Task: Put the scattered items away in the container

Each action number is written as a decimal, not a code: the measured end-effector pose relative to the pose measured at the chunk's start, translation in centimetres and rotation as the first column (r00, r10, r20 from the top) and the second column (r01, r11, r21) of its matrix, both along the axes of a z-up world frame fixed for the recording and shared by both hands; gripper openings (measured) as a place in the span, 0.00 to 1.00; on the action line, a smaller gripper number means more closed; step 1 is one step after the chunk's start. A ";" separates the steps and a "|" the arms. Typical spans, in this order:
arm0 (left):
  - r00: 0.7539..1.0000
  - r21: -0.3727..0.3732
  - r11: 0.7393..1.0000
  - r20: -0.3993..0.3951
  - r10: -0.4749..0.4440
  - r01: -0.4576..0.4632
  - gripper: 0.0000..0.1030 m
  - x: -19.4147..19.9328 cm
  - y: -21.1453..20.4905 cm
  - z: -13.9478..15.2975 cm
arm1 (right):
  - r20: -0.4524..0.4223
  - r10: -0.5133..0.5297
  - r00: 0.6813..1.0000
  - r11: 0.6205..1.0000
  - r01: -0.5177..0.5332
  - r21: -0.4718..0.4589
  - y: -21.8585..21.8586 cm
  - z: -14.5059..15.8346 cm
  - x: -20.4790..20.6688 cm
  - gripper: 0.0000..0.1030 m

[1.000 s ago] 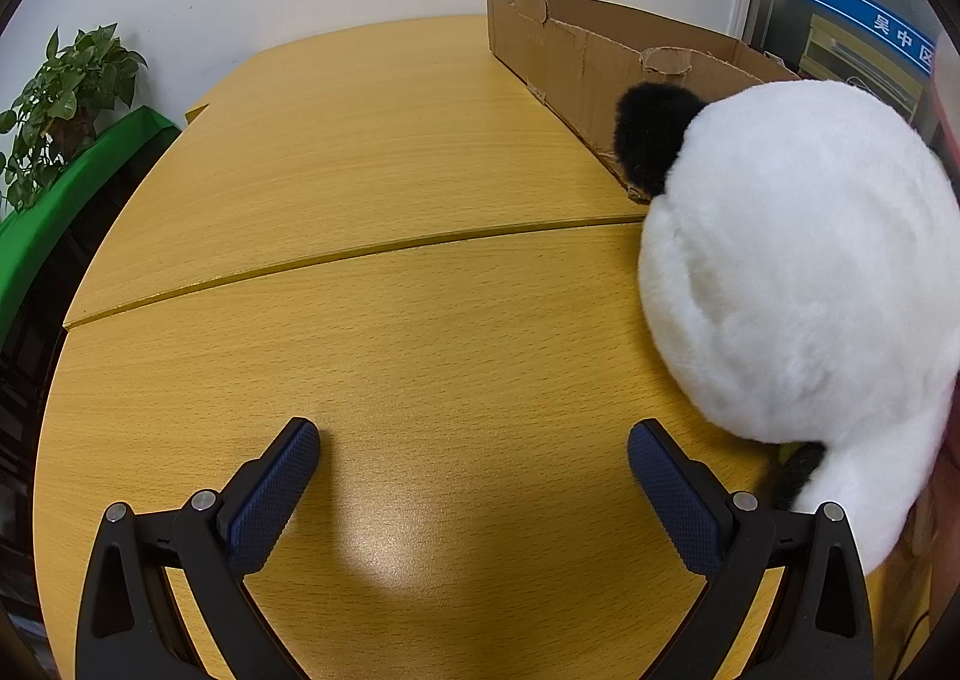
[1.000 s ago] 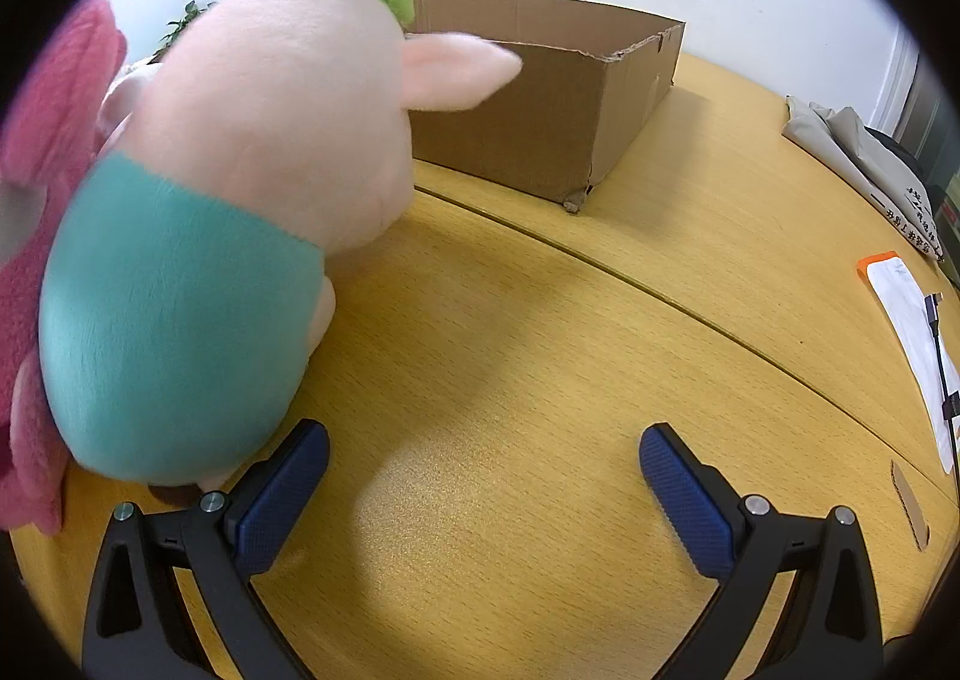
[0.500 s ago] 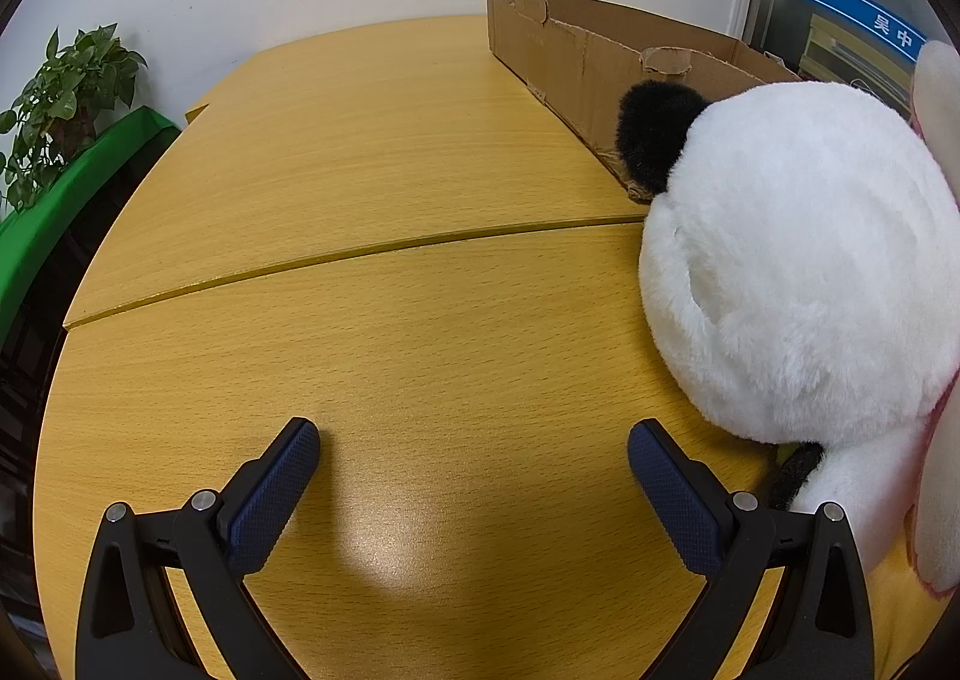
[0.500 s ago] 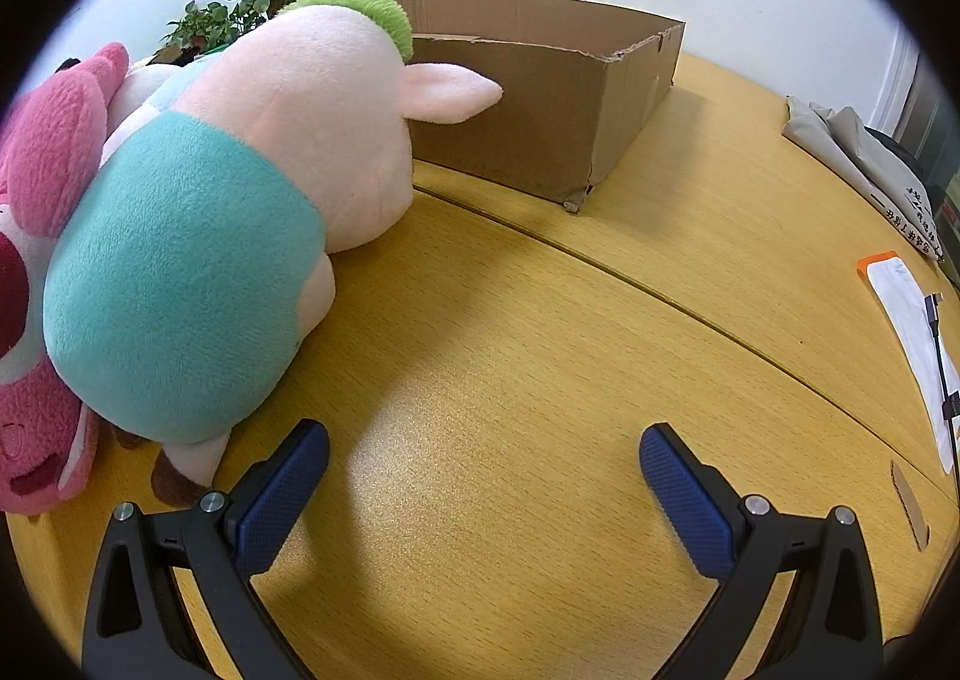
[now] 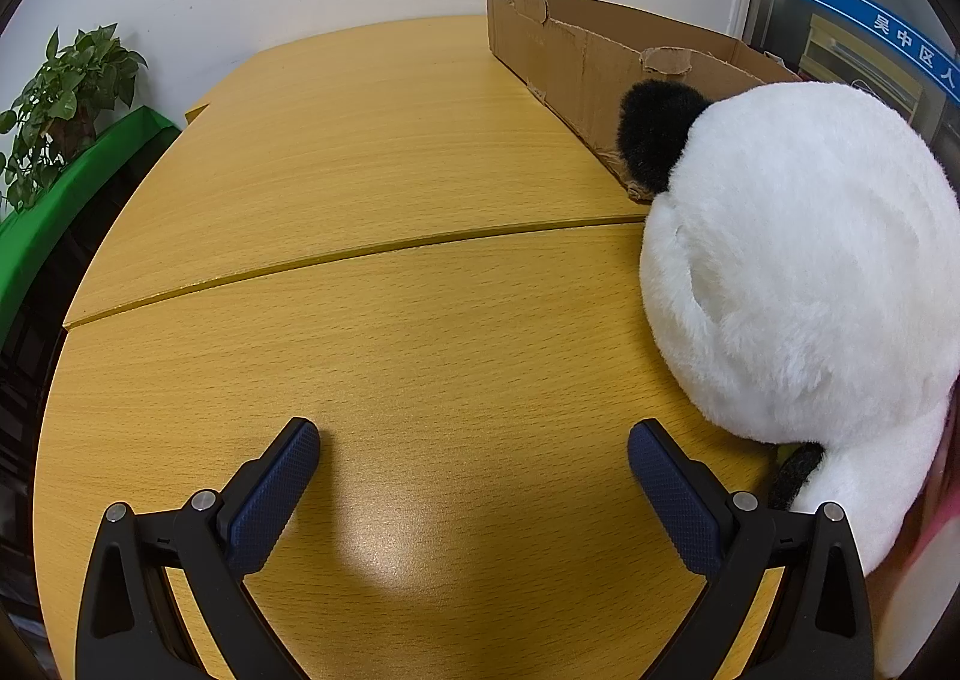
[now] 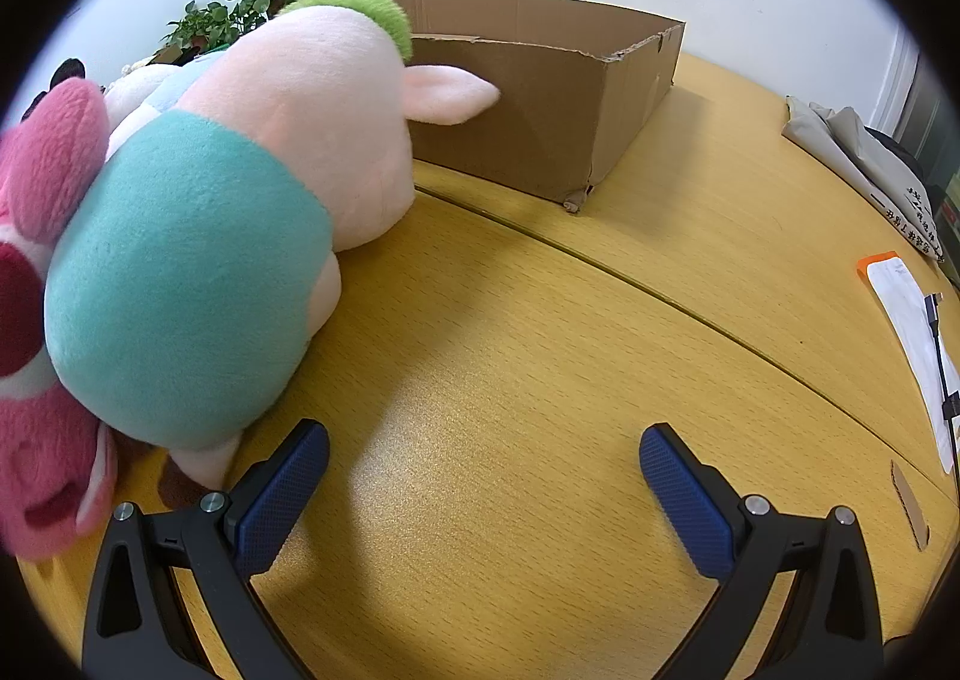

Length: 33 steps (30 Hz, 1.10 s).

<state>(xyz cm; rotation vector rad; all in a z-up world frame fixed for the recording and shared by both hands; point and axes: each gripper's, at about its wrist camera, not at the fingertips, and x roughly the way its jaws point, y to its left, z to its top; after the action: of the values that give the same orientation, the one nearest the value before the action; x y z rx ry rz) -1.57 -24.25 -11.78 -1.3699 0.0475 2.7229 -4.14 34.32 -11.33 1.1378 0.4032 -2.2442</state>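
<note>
Plush toys all lie outside the cardboard box (image 6: 540, 98), so I judge the tidying barely begun, with every toy left to move. My left tongs (image 5: 474, 470) stand wide apart over bare wood, gripping nothing; my right tongs (image 6: 483, 470) are likewise spread and empty. The white panda (image 5: 798, 284) rests on the counter (image 5: 372, 332) just beside my left tongs, its black ear near the box wall. The pig in the teal shirt (image 6: 240, 236) lies on its side by my right tongs, head toward the box, pressed against the pink bear (image 6: 42, 332). As far as its visible interior shows, the box holds nothing; its floor is hidden from both views. The counter is yellow wood-grain laminate with a curved seam running across it. Beyond stand a white wall, a potted plant (image 5: 66, 98), a folded cloth bag (image 6: 870, 164) and a white paper slip (image 6: 912, 344).
</note>
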 end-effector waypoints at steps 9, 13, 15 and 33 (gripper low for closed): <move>1.000 0.001 1.000 0.000 -0.001 0.001 1.00 0.0 0.0 0.0 | -0.001 -0.033 0.999 0.999 0.033 0.003 0.0 0.1 0.4 1.00; 0.999 0.001 0.999 0.000 -0.044 0.044 1.00 -0.1 -0.6 -0.2 | -0.004 -0.097 0.995 0.995 0.097 0.004 0.3 0.2 1.9 1.00; 0.999 0.000 0.999 0.000 -0.045 0.045 1.00 0.0 -0.5 -0.1 | -0.005 -0.121 0.993 0.993 0.121 0.006 0.7 0.2 3.0 1.00; 1.000 -0.003 1.000 0.004 -0.025 0.025 1.00 0.0 -0.5 -0.3 | -0.180 -0.375 0.910 0.842 0.253 -0.476 -0.9 8.8 19.5 1.00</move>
<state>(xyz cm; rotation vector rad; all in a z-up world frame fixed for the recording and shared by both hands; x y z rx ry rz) -1.54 -24.79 -12.06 -1.3658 0.0677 2.7010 15.37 33.46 -2.50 0.6973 -0.2185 -2.6068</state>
